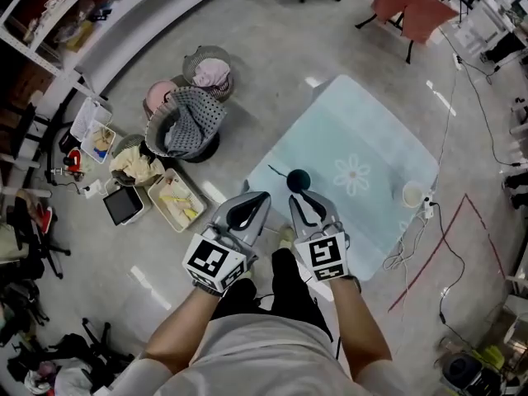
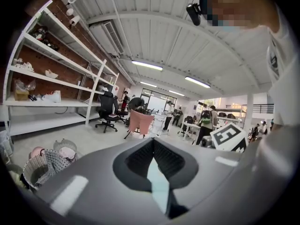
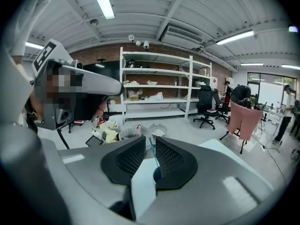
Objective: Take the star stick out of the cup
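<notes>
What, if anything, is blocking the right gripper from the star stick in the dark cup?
Nothing visible. The right gripper hovers with its jaws apart just short of the dark cup, and the star stick lines up in the gap between them. The white cup stands well off to the side.

**An open workshop-lab hall**

I stand in a big open work hall, part lab, part office. A bare brick wall (image 3: 93,55) backs tall white shelving (image 3: 154,86) stocked with odds and ends. Tube lights (image 2: 147,65) hang under a ribbed white ceiling (image 2: 187,36). Black office chairs (image 2: 108,110) and a pink chair (image 2: 139,122) dot the grey concrete floor (image 1: 272,48). People (image 2: 205,121) stand among desks, and baskets (image 1: 186,124), bins (image 1: 175,198) and loose cables (image 1: 404,254) lie below me.
</notes>
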`<state>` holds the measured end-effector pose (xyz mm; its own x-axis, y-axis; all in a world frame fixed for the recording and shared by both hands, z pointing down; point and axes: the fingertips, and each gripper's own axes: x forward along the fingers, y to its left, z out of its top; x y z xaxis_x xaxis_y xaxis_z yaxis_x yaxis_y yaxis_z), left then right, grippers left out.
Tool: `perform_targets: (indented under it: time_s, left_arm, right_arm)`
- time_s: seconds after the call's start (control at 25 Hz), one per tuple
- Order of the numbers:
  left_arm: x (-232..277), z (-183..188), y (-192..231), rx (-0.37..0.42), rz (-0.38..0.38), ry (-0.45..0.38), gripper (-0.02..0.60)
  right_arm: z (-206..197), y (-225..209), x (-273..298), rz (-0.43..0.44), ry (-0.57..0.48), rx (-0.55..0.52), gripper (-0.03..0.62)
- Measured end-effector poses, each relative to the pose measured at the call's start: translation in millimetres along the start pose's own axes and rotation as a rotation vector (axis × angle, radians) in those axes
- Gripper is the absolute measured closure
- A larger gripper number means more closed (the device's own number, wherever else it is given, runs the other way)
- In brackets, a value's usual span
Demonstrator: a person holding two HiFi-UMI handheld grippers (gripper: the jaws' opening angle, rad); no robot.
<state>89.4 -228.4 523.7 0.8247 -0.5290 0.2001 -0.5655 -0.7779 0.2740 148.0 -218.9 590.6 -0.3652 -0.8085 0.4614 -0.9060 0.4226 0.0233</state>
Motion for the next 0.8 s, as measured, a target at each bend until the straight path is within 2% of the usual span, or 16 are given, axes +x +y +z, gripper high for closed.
perform_targets:
  time_s: [0.4, 0.8]
  left_arm:
    - [26, -43, 36, -0.061, 0.106, 0.040, 0.577]
    - [37, -84, 61, -0.137, 0.197, 0.094, 0.577]
  right_arm:
    - [-64, -7, 70, 0.095, 0.155, -0.132, 0.537]
    - [-98, -7, 108, 0.157, 0.260, -0.228, 0.537]
